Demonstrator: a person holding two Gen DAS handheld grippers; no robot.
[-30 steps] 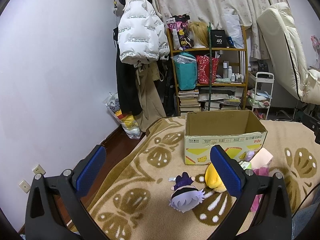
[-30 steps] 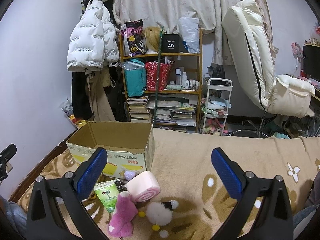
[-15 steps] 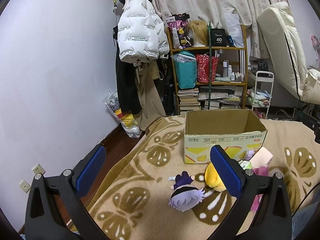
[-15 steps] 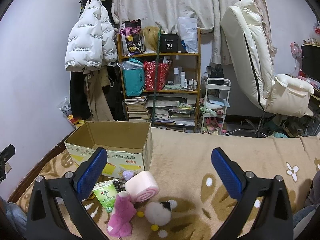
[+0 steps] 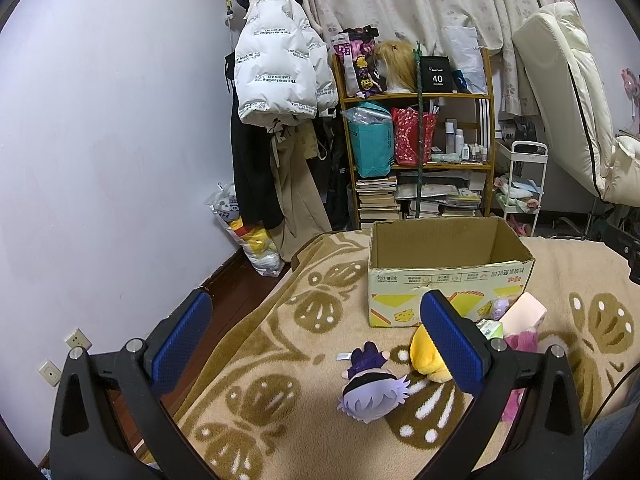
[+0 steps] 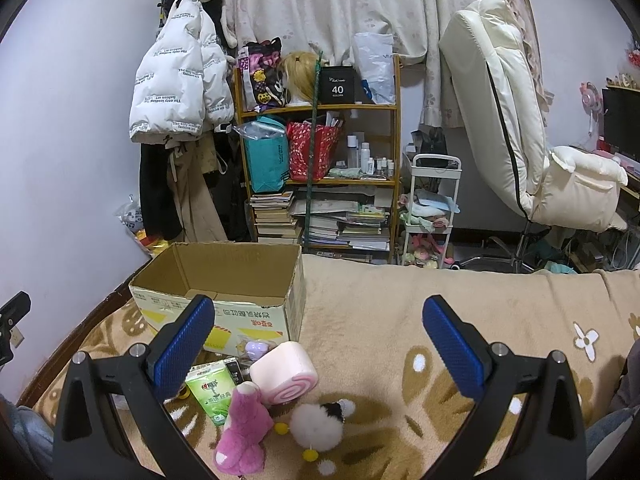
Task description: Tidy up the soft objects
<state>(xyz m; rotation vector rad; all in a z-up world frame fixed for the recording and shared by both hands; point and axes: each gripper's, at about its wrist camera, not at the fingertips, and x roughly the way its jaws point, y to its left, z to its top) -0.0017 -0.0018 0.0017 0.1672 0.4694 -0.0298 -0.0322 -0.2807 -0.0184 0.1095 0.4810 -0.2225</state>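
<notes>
Both jaws stand wide with nothing between them: your left gripper and right gripper hover above the blanket. Soft toys lie in front of the open cardboard box: a purple-haired doll, a pink plush, a white pompom. Bare blanket spreads to your right. A black shelf box reads "40".

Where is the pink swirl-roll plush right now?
In the right wrist view the pink swirl-roll plush lies on the blanket lower left of centre, just before the cardboard box, touching the pink bear plush.
</notes>
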